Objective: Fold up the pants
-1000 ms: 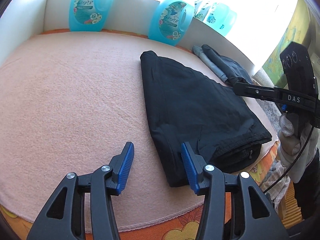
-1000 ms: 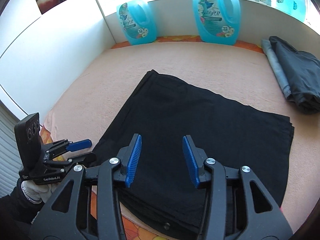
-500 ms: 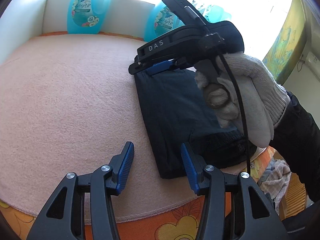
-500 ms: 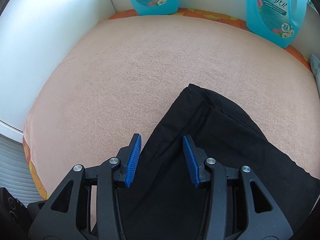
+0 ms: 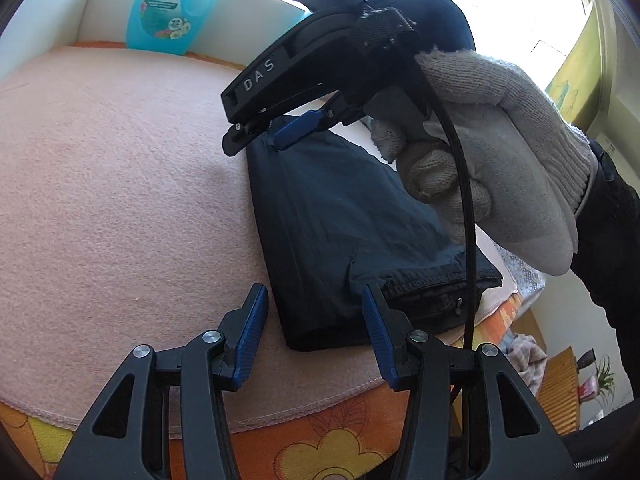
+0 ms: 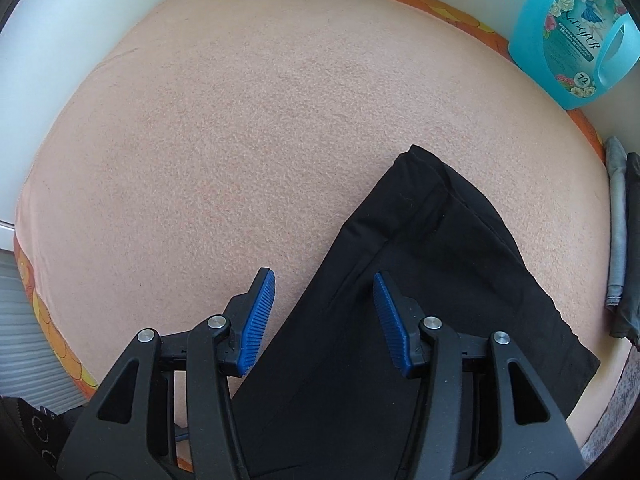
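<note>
Pants (image 5: 344,216): black, folded flat on the pink blanket (image 5: 120,184), near its front right corner.
Left gripper (image 5: 314,334): jaws apart, nothing between the pads, poised above the pants' near corner by the blanket's front edge.
Right gripper (image 6: 324,320): pointing down over the pants' left edge; jaws just been opening, pads clear of the cloth.
Glove (image 5: 492,160): white knit, wrapped round the right gripper's handle.
Bottles (image 6: 576,36): blue, along the back edge.
Grey clothes (image 6: 624,240): at the right edge.
</note>
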Tool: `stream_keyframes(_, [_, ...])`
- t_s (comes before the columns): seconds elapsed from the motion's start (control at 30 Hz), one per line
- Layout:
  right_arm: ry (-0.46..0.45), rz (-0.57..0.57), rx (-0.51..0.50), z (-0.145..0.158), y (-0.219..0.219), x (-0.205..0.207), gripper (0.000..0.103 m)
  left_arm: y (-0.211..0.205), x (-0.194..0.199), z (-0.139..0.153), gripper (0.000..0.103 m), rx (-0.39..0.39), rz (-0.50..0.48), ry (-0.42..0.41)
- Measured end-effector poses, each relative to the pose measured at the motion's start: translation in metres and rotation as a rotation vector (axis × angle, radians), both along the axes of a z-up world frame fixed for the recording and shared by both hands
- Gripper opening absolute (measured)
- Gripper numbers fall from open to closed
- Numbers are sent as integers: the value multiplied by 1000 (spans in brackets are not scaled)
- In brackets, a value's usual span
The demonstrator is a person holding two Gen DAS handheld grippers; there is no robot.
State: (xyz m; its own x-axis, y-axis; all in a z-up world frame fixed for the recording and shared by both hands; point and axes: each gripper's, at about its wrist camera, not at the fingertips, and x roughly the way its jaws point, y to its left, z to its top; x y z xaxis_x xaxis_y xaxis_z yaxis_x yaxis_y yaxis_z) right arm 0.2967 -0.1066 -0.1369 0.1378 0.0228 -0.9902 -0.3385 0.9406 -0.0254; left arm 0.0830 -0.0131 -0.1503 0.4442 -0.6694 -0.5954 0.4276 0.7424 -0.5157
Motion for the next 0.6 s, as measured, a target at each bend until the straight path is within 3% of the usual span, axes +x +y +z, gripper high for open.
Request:
stream_keyframes(0.13, [14,32,-67,-5,11,-2,54,-2,1,1,47,-12,-2,2])
stream_keyframes(0.27, [30,10,-37,-5,4,-1,53,-2,3,1,47,-24,2,5])
stream_keyframes(0.3, [25,11,-33,-5,2,-1,50,-1,5,1,47,-25,4,7])
stream_keyframes(0.4, [9,7,-40,-1,-6,-2,21,-1,6,2,47,-17,12,0])
stream_keyframes(0.5, [11,-14,24,5,-21,-2,10,3,13,3,48,-9,33,3])
stream_keyframes(0.6, [-11,-25,80,16,-35,-7,6,4,19,2,48,-20,48,31])
